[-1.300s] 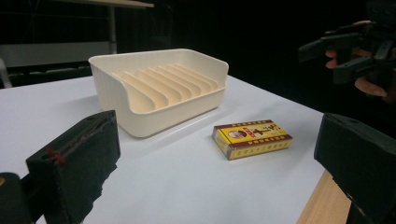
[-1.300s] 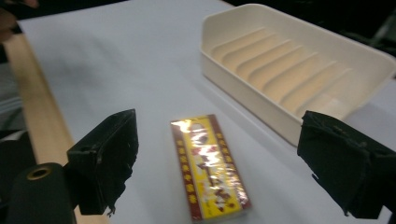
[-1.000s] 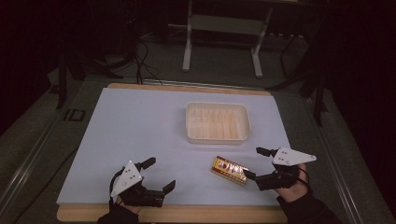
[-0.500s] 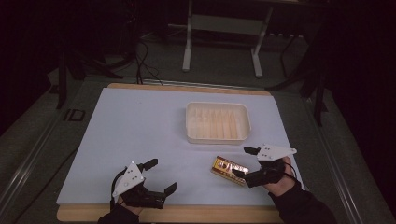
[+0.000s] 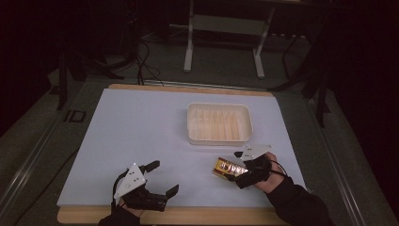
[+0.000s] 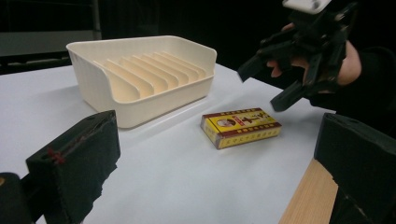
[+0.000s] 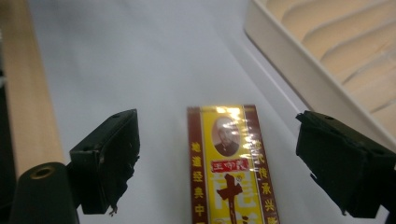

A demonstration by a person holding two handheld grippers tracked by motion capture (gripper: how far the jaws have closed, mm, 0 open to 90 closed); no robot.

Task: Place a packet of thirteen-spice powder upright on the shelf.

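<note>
Two wide-open jaws of the right gripper (image 7: 217,163) straddled the yellow box (image 7: 231,163), lying flat beside the tray (image 5: 219,123), holding nothing. Closing off-centre could've skidded it away; left gripper (image 5: 162,179) gaped empty.

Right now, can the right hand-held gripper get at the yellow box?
Probably yes: the right hand-held gripper hangs over the yellow box, jaws open to either side, nothing between; the tray stands clear.

Right claw (image 6: 280,81) hovers open above yellow box (image 6: 240,127) beside tray (image 6: 140,79).
</note>
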